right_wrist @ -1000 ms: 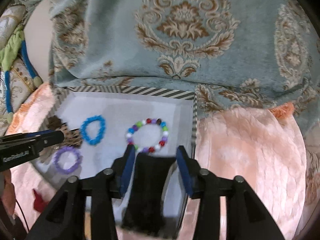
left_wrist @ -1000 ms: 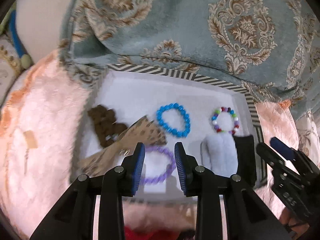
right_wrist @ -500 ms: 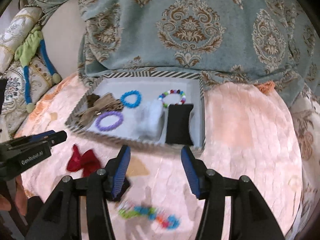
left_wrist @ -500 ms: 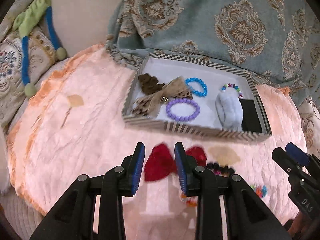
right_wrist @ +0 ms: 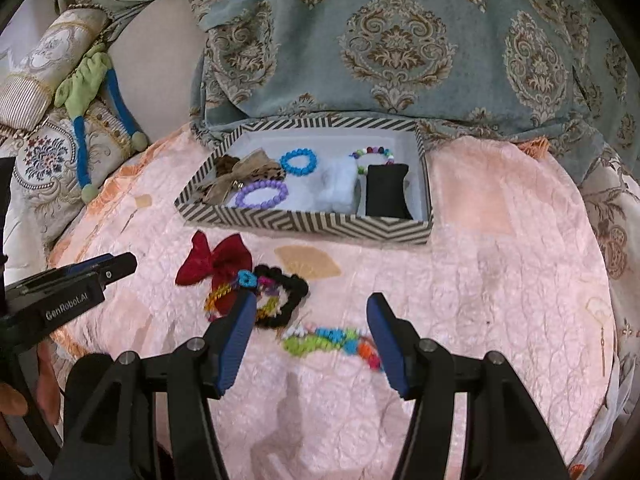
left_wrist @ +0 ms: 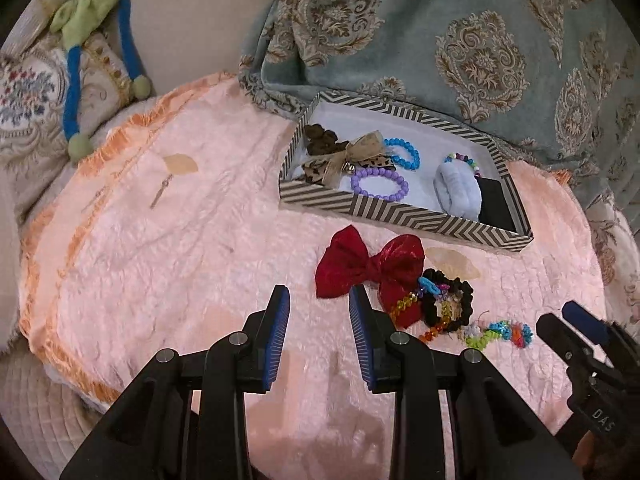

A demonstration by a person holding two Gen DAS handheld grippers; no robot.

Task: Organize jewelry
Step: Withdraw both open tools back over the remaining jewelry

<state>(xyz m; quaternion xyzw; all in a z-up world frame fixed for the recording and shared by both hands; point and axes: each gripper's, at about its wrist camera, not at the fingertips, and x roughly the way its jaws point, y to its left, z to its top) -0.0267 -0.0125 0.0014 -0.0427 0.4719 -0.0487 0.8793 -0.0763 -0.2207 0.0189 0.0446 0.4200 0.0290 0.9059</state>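
Both the left gripper (left_wrist: 319, 300) and the right gripper (right_wrist: 311, 308) hovered spread and empty at lower frame, the right having just widened, below the striped tray (right_wrist: 304, 224).

Pink quilted cloth (left_wrist: 168, 264) under all; teal damask fabric (right_wrist: 400, 40) behind; embroidered cushion (left_wrist: 28, 96) far left.

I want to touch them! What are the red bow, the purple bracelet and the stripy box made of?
Red bow: looks like shiny fabric, maybe satin or metallic cloth; it glints and creases softly.
Purple bracelet: round beads, probably plastic, smooth with a slight sheen.
Stripy box: seems to be cardboard, with flat stiff walls, a printed zigzag pattern and a matte white inside.
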